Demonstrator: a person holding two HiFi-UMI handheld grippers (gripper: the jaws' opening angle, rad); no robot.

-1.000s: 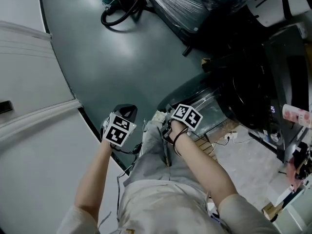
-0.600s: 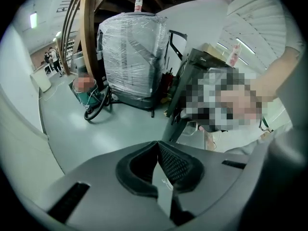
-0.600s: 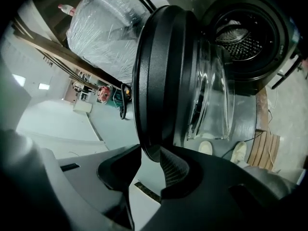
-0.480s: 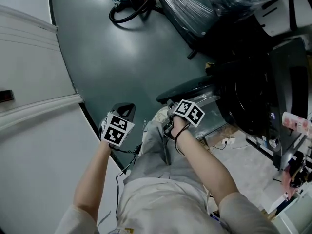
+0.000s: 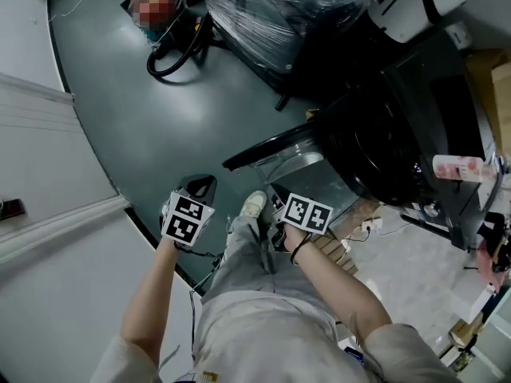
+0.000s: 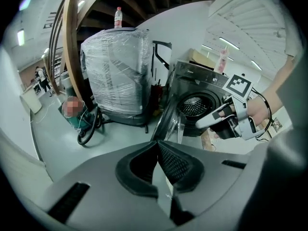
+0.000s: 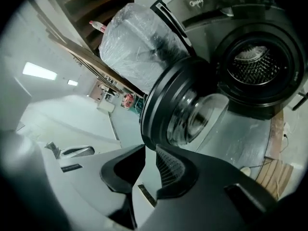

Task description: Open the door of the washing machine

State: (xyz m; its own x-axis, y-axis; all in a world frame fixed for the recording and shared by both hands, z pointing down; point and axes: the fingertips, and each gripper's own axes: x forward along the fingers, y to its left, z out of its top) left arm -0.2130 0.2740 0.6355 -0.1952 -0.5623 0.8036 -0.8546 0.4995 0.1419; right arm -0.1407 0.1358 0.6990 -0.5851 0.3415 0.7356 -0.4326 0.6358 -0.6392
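The black washing machine (image 5: 415, 126) stands at the right with its drum (image 7: 253, 66) exposed. Its round glass door (image 5: 271, 152) is swung out wide to the left, seen edge-on in the left gripper view (image 6: 168, 124) and face-on in the right gripper view (image 7: 183, 109). My right gripper (image 5: 279, 193) hovers just short of the door's lower rim. Its jaws (image 7: 150, 148) are closing, with a narrow gap left and nothing between them. My left gripper (image 5: 200, 188) hangs over the floor left of the door, its tips (image 6: 158, 143) together and empty. The right gripper (image 6: 216, 120) also shows there.
A large plastic-wrapped load (image 5: 279, 14) stands behind the door. A black hose coil (image 5: 172, 58) lies on the green floor. White panels (image 5: 48, 134) run along the left. The person's leg and shoe (image 5: 254, 204) are between the grippers. A wooden pallet (image 5: 335, 250) lies under the machine.
Both grippers have risen and drawn slightly back from the door. The head view has swung, so the door and machine now sit further left.
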